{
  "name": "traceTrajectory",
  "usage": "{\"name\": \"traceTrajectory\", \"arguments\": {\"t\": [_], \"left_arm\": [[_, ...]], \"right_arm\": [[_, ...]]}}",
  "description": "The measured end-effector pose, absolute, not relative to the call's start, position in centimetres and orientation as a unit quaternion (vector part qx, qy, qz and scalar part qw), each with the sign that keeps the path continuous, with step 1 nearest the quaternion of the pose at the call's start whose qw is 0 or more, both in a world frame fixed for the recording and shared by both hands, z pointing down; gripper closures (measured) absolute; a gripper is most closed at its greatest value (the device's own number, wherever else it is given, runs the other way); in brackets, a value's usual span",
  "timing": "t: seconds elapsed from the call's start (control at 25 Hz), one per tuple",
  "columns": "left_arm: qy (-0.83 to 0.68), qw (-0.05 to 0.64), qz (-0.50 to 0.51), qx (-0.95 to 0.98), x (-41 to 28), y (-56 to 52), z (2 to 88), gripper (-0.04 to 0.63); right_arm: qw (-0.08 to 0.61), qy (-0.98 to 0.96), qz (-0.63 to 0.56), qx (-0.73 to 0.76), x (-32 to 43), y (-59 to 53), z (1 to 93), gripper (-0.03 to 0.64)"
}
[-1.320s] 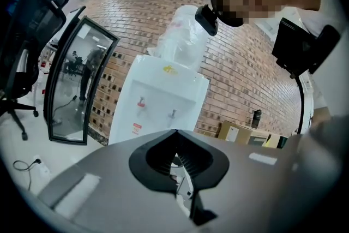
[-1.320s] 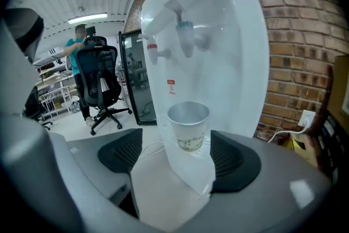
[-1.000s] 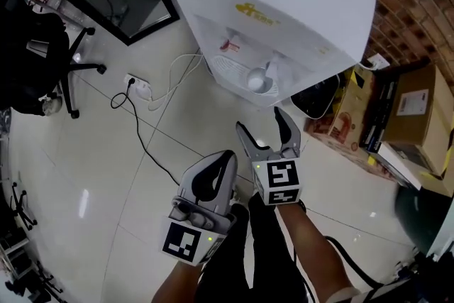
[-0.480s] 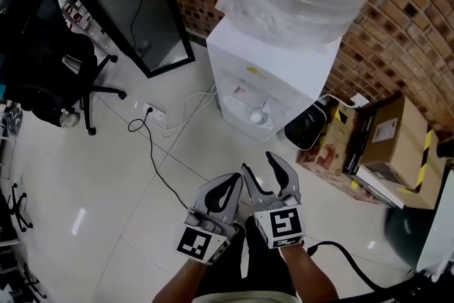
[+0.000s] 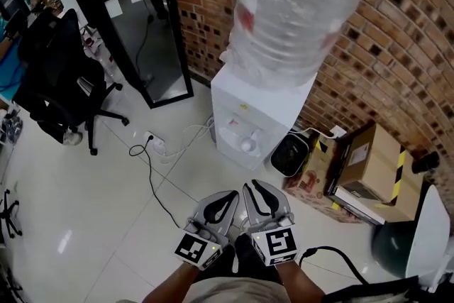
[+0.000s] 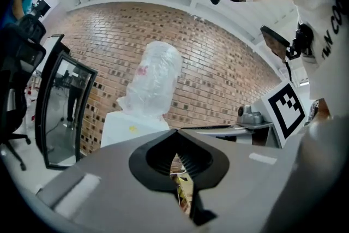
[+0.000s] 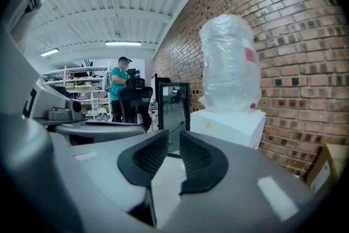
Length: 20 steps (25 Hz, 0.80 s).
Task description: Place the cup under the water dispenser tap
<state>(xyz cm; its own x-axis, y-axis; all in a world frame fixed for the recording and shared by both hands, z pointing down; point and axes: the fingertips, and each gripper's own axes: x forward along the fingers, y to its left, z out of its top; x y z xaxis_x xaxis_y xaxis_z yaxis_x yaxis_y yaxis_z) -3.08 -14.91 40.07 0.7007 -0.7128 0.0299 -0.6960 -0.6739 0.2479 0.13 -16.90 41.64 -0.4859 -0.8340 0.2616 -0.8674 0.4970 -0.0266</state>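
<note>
Cup (image 5: pixel 247 145): white, standing in the tap recess of the water dispenser (image 5: pixel 264 104), well apart from both tongs, beyond their tips. Left gripper (image 5: pixel 230 194): jaws pressed together, empty. Right gripper (image 5: pixel 254 185): jaws just closing, narrow slit left, nothing between. Grippers side by side.

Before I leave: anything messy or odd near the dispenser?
A power strip and loose cables sprawl on the floor beside the dispenser; boxes lean askew on its other side. No spill shows.

A white cup (image 5: pixel 247 145) sits in the white water dispenser's (image 5: pixel 266 106) tap recess.
</note>
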Motion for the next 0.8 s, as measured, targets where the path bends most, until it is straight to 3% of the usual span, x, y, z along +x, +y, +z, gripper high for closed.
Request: {"name": "traceTrajectory", "arguments": {"t": [0.8], "left_arm": [[-0.362,0.078,-0.072,0.926,-4.6,-9.4,32.3,0.608]], "right_arm": [[0.092,-0.869,0.032,0.485,-1.4,-10.5,34.1,0.611]]}}
